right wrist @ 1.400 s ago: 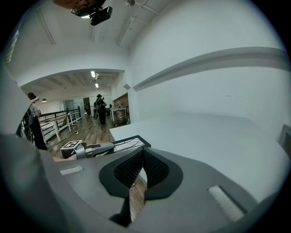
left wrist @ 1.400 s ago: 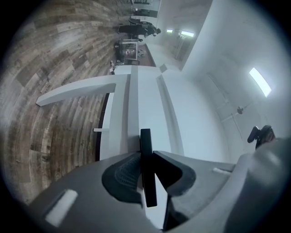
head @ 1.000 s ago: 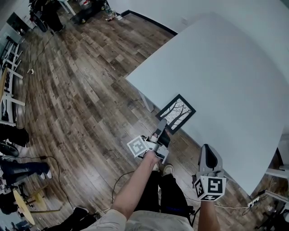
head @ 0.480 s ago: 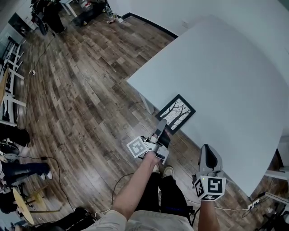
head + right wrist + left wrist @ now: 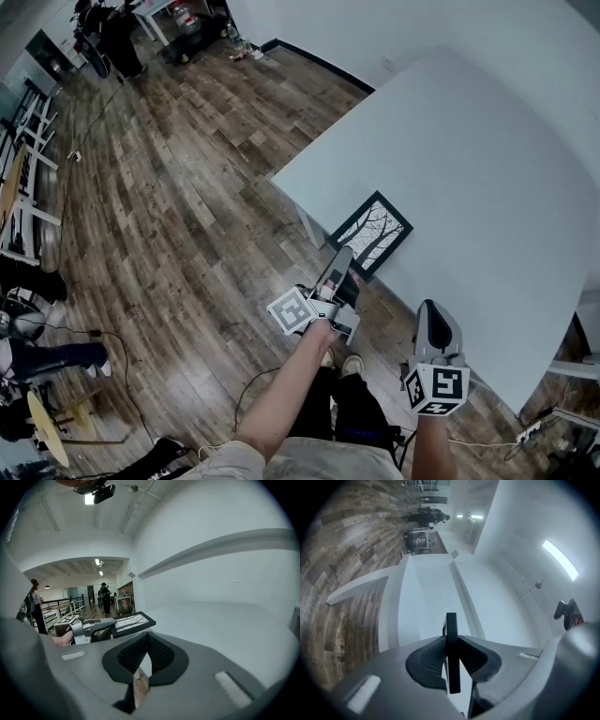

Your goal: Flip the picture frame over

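Left claw [image 5: 341,263] on picture frame [image 5: 374,231] edge.

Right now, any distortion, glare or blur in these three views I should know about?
Head view: wide-angle bowing curves the table edge; even light, picture frame sharp. Left gripper view: heavy fisheye, black corners, a bright light strip at upper right; the frame clamped in the left gripper reads as a dark sliver. Right gripper view: same fisheye, right gripper slightly soft.

Grey left gripper [image 5: 341,255] and right gripper [image 5: 429,309] bear white black-marked cubes [image 5: 292,310]; below the left gripper, a pale sleeve [image 5: 220,459] and dark trousers [image 5: 352,408]
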Demonstrator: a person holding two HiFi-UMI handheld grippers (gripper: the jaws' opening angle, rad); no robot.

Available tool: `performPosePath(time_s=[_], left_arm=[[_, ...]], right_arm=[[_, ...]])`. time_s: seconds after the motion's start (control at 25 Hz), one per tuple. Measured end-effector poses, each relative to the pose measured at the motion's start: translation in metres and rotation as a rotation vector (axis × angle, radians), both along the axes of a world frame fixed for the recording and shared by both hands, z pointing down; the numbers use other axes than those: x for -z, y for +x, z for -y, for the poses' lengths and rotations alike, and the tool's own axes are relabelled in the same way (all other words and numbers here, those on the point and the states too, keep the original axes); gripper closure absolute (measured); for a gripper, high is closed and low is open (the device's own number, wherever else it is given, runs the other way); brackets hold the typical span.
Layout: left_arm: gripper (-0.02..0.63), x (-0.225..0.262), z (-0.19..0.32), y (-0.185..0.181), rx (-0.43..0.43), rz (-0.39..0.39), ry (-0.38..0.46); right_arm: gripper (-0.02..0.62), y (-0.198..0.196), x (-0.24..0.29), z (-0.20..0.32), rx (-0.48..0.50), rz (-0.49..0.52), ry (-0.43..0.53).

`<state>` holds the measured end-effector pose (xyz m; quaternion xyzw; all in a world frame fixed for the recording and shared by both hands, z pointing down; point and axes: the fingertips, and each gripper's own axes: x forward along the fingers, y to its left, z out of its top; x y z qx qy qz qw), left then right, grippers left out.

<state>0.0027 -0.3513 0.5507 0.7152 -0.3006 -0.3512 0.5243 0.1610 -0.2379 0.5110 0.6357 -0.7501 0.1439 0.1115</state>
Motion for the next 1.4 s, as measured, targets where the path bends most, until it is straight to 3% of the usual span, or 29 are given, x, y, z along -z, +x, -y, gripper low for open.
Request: performPosePath(time_s=[0.2, 0.48, 1.12, 1.4], left_arm=[[0.525, 0.030, 0.003, -0.002, 0.010, 0.123, 0.089], [0.525, 0.066, 0.006, -0.007, 0.060, 0.404, 0.208], [0.525, 0.111, -0.008, 0.028, 0.051, 1.180, 0.609], [0.525, 0.103, -0.015, 0.049, -0.014, 1.490, 0.822]], right_arm=[[0.571, -0.004, 0.008, 0.002, 0.001, 0.007, 0.017], [0.571, -0.004, 0.016, 0.002, 0.001, 0.013, 0.031], [0.571, -0.002, 0.020, -0.001, -0.001, 0.018, 0.041], [0.571, 0.003, 0.017, -0.001, -0.010, 0.021, 0.036]])
